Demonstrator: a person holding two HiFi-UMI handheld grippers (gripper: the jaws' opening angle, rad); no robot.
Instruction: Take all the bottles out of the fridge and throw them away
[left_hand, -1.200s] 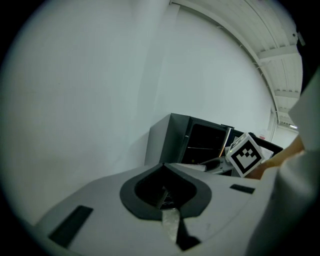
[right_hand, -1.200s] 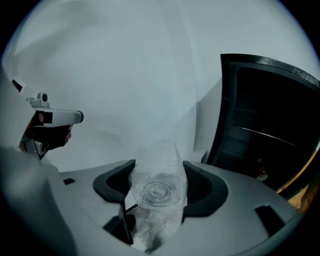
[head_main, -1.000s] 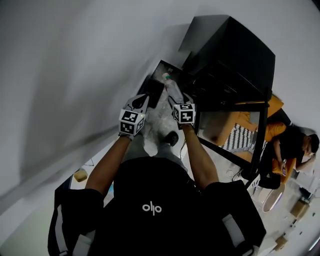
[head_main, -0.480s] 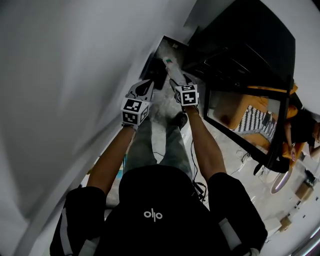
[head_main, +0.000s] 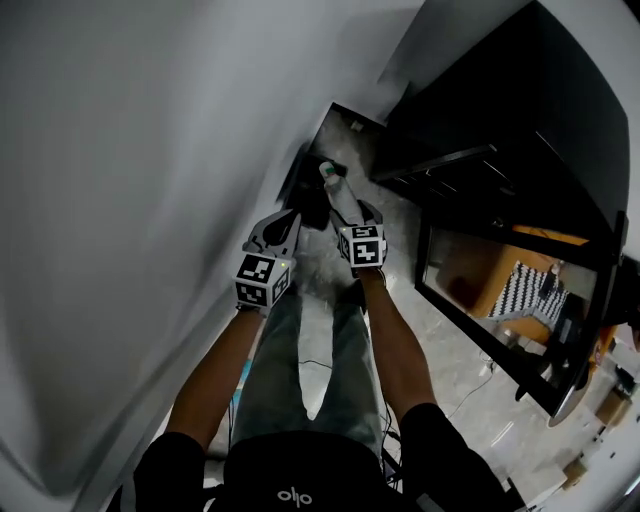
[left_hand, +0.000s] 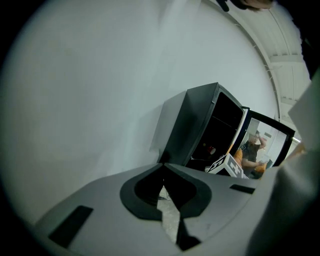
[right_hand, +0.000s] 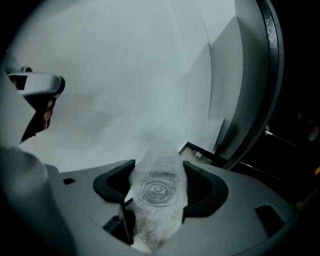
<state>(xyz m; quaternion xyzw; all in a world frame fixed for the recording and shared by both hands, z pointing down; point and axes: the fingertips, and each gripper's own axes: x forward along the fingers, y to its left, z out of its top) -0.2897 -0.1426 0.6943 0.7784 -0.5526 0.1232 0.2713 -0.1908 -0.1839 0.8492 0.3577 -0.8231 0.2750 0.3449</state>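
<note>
grips a clear plastic bottle (right_hand: 158, 167) in the right tongs (right_hand: 159, 192), jaws spread wide round its body, base toward the camera, neck pointing away. shows the left tongs (left_hand: 165, 186) pinched together with nothing between them.

in the head view, places both low in front of the legs: right tongs (head_main: 355, 212) with the bottle (head_main: 340, 190) sticking out ahead, capped end foremost, and left tongs (head_main: 285, 222) just beside. looks like a dark bin (head_main: 310, 195) just past the bottle against the white wall (head_main: 150, 200), but too dim to confirm an opening. puts the black fridge (head_main: 520, 110), glass door (head_main: 480, 280) swung open, off to the right over pale floor (head_main: 400, 225). can't make out any other bottles inside from here.

judged step: dropping this bottle in the bin.

risks:
- thin, crushable plastic, so may squirm or pop out of the wide hold if tilted.
- may miss the bin mouth and roll across the floor if let go short or off to one side.
- may clip the rim or the wall with the long neck.
- may bump the idle left tongs into the bin.
- may catch the right elbow on the open door on the way back to the fridge.
</note>
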